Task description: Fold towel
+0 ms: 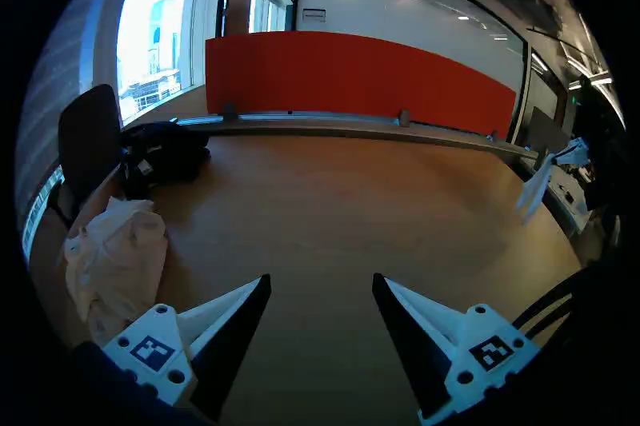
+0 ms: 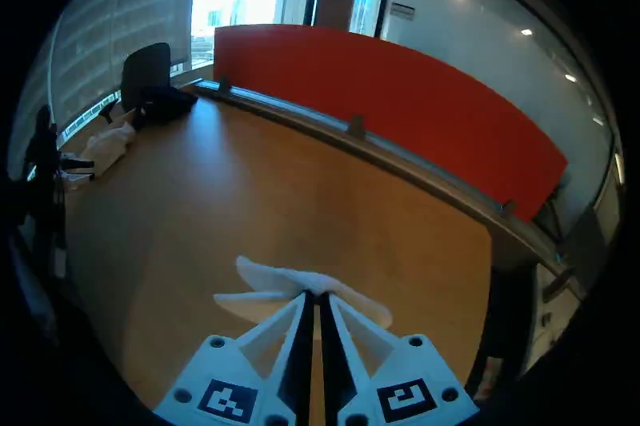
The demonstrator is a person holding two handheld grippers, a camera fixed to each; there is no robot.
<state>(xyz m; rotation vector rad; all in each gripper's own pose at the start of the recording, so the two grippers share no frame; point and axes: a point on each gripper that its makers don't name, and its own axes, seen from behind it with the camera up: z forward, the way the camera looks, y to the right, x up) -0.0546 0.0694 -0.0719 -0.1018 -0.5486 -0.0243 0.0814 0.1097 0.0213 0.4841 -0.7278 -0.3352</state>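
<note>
One towel (image 2: 272, 276) — between right gripper's (image 2: 316, 296) fingers (image 2: 280, 328)

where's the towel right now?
Right gripper view, low centre: the white towel is pinched at the tips of the right gripper, above the wooden table.

towel (image 2: 270, 276) | white — bunched, splayed | pinched in right gripper (image 2: 314, 295) fingertips

The wooden table (image 1: 344, 210) is open across the centre; a white bundle (image 1: 116, 262), perhaps cloth, blocks the lower left, a black bag (image 1: 164, 153) above.
</note>
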